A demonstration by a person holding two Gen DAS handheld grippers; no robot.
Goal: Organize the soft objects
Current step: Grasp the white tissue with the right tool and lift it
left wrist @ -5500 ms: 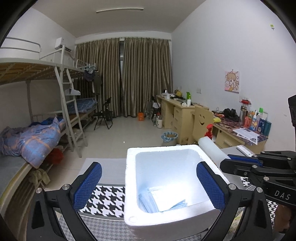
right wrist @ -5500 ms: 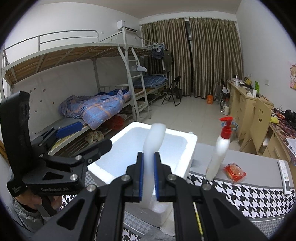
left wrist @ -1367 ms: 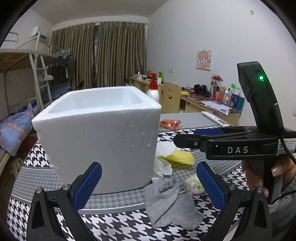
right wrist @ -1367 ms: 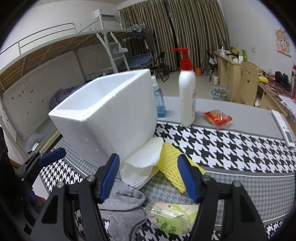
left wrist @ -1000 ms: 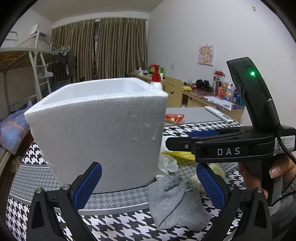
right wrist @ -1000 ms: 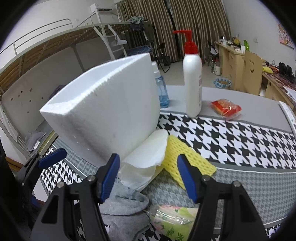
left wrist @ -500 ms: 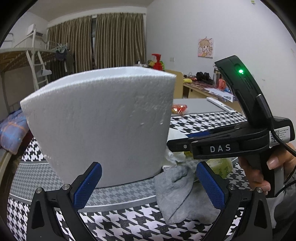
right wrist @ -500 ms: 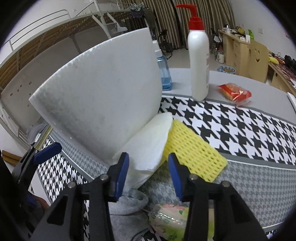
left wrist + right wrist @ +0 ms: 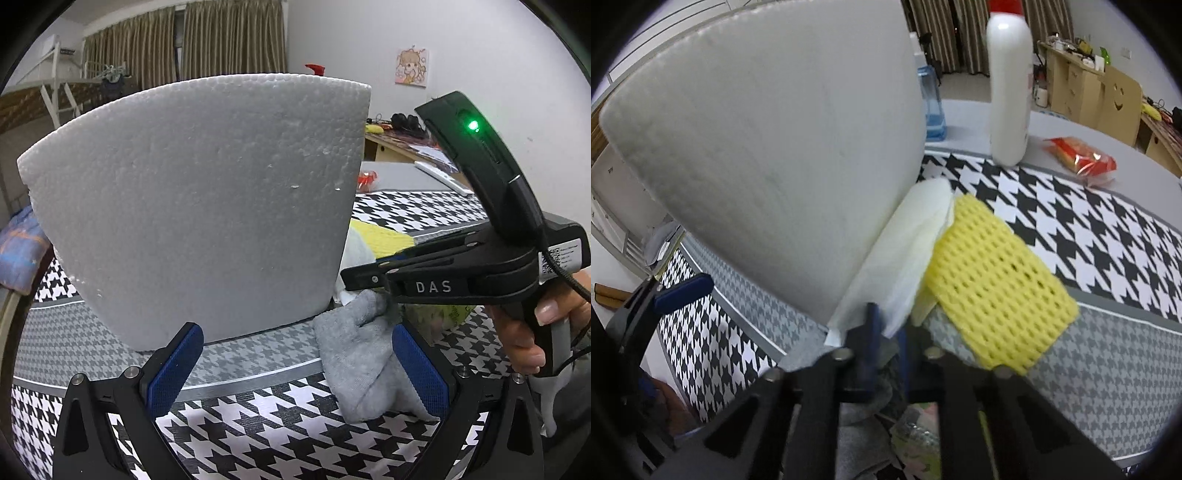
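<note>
A white foam box stands on the houndstooth table and fills the left of the right wrist view. A grey sock lies at the box's right corner. My right gripper is shut on the grey sock's top edge; it also shows in the left wrist view. White foam wrap leans on the box beside a yellow foam net. A green tissue pack lies under the gripper. My left gripper is open and empty in front of the box.
A white pump bottle and a blue bottle stand behind the box. A red snack packet lies on the grey tabletop. A white remote lies far right. Desks and a bunk bed stand beyond the table.
My right gripper has moved down and closed on the grey sock beside the box. Both cameras have dropped lower and closer to the box. The left gripper has stayed open.
</note>
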